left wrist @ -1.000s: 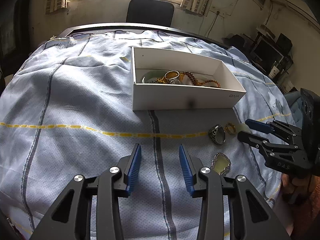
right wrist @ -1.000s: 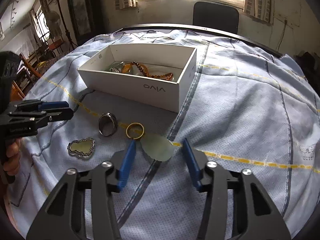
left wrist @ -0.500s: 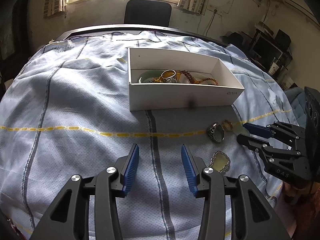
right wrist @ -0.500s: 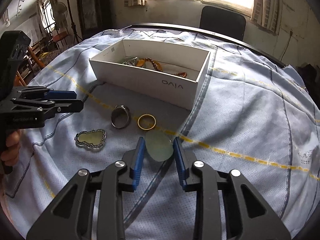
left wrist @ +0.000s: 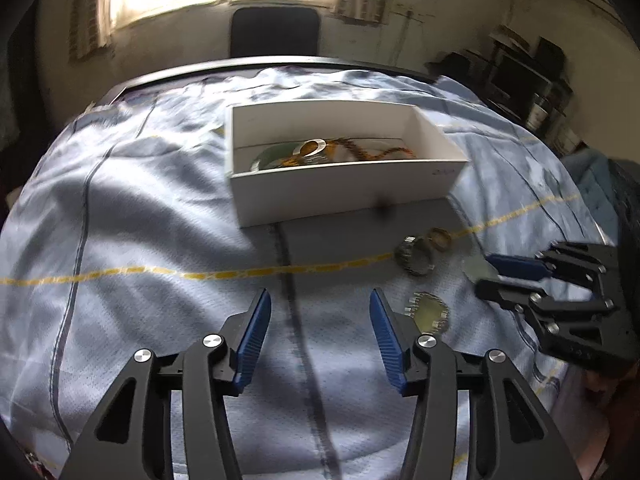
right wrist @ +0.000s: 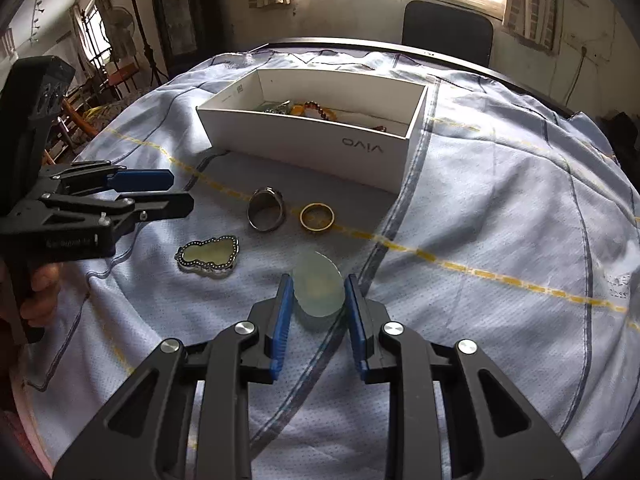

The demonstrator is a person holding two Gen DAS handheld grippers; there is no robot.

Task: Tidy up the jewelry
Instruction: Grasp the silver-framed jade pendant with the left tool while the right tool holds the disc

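Note:
My right gripper (right wrist: 319,282) is shut on a pale green jade disc (right wrist: 318,298), its blue pads pressed against the disc's two edges just above the cloth. Ahead of it lie a silver ring (right wrist: 266,214), a gold ring (right wrist: 317,217) and a framed yellow-green pendant (right wrist: 208,254). Behind them stands the white box (right wrist: 304,142), holding a bead bracelet and other pieces. My left gripper (left wrist: 319,298) hangs open over bare cloth, left of the pendant (left wrist: 430,314) and the silver ring (left wrist: 414,256). The right gripper (left wrist: 485,275) shows at its far right.
A light blue cloth (right wrist: 500,208) with a yellow dashed line covers the round table. A black chair (right wrist: 446,32) stands beyond the far edge. A hand (right wrist: 40,292) holds the left gripper's handle at the table's left side.
The right gripper's fingers closed from wide apart onto the jade disc. The left gripper drifted slightly and stayed open.

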